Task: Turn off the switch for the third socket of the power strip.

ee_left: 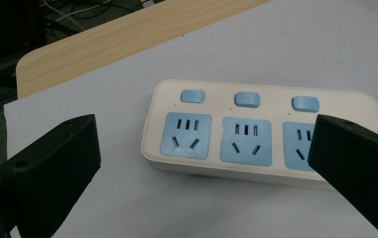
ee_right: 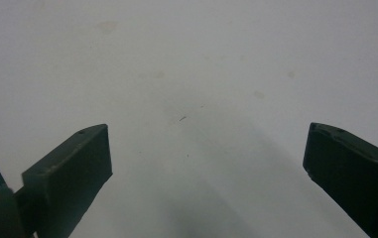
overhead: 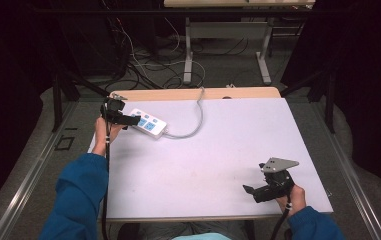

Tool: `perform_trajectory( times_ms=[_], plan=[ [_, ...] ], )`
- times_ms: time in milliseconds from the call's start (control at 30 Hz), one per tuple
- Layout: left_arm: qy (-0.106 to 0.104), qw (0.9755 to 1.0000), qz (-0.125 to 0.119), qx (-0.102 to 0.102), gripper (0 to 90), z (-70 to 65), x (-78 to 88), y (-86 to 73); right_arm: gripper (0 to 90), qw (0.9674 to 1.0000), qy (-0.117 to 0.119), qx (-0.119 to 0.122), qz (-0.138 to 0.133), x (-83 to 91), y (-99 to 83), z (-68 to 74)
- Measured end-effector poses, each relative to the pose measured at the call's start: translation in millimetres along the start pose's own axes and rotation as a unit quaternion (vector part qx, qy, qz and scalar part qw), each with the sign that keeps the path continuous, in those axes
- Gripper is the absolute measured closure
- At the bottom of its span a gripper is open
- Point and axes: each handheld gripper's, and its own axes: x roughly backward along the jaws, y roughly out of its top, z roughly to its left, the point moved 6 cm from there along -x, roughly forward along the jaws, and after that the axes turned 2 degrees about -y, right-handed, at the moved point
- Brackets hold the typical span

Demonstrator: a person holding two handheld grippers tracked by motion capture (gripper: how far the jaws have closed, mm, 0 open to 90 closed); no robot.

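A: Cream-white plastic power strip (overhead: 148, 123) with three blue sockets lies flat at the far left of the pale surface (overhead: 218, 150), close to the wooden edge strip (overhead: 178, 94). Its grey cable (overhead: 194, 120) curves off its right end and runs back over the far edge.

B: Left tool (overhead: 128, 120)?

A: Right at the strip's left end in the high view. In the left gripper view the jaws are spread wide, one on each side of the strip (ee_left: 256, 134); the right jaw overlaps the third socket in the picture, the left jaw stands clear over bare surface. Contact can't be told (looks like a hover, nothing pinched).

B: Switches?

A: Three blue buttons (ee_left: 246, 99) in a row, one above each socket. On or off can't be read.

B: Right tool (overhead: 252, 191)?

A: Near right corner of the surface, well apart from the strip, held in the person's right hand (overhead: 290, 197). The right gripper view has the jaws spread over bare surface (ee_right: 201, 74), holding nothing. Grey three-cornered plate on top.

B: Sleeves?

A: Blue, both forearms (overhead: 78, 195), coming in from the near edge.
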Motion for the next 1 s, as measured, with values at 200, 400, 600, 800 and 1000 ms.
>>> perform_trajectory(
  times_ms=[200, 400, 600, 800, 1000],
  plan=[
    [0.003, 1.0000, -0.006, -0.001, 0.0, 0.8, -3.4, 7.1, 4.2, 1.0000, 0.002, -0.003, 0.000, 0.6, -0.1, 0.1],
    [0.004, 1.0000, 0.001, 0.004, 0.0, 3.1, -6.9, 9.8, 4.3, 1.0000, 0.003, -0.001, 0.002, 0.5, -0.3, 0.2],
    [0.005, 0.9999, -0.003, 0.012, 0.4, 5.4, -11.6, 11.0, 4.3, 1.0000, 0.004, -0.004, 0.002, 0.4, -0.5, 0.0],
    [0.010, 0.9999, -0.002, 0.012, 7.8, 4.6, -17.0, 11.3, 4.3, 1.0000, 0.004, 0.000, 0.003, 0.4, -0.7, -0.1],
    [0.014, 0.9998, 0.001, 0.015, 29.1, 5.5, -18.9, 12.4, 4.5, 1.0000, 0.004, -0.003, 0.001, 0.4, -0.5, 0.2]
  ],
)
